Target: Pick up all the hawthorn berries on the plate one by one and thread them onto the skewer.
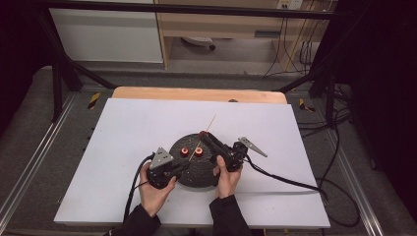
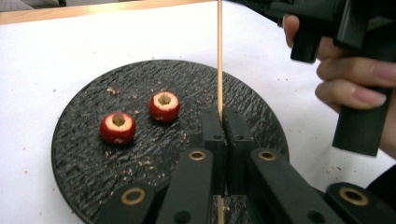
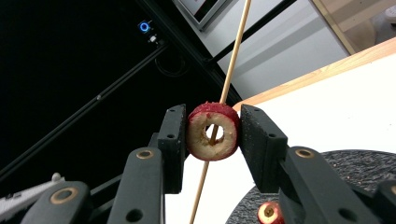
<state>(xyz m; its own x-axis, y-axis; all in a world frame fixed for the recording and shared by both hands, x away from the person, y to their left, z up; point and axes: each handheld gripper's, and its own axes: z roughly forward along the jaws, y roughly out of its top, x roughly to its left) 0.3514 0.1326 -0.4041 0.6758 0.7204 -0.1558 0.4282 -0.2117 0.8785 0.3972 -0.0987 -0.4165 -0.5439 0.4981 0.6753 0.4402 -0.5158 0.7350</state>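
My left gripper [image 2: 223, 121] is shut on a thin wooden skewer [image 2: 219, 56], which points up and away over the plate. The skewer [image 3: 236, 46] passes through the hole of a cored red fruit [image 3: 198, 140]. My right gripper [image 3: 212, 135] is shut on that fruit, its pads pressing both sides. From above, the right gripper [image 1: 203, 134] holds the fruit at the plate's far edge, with the left gripper [image 1: 189, 164] nearer me. Two more cored red fruits [image 2: 117, 127] [image 2: 164, 106] lie on the round black plate [image 2: 93, 163].
The black plate [image 1: 196, 174] sits mid-table on a white board [image 1: 123, 132], with crumbs scattered on it. Cables [image 1: 285, 179] trail from both grippers toward the right and the near edge. A black frame [image 1: 59, 73] surrounds the table.
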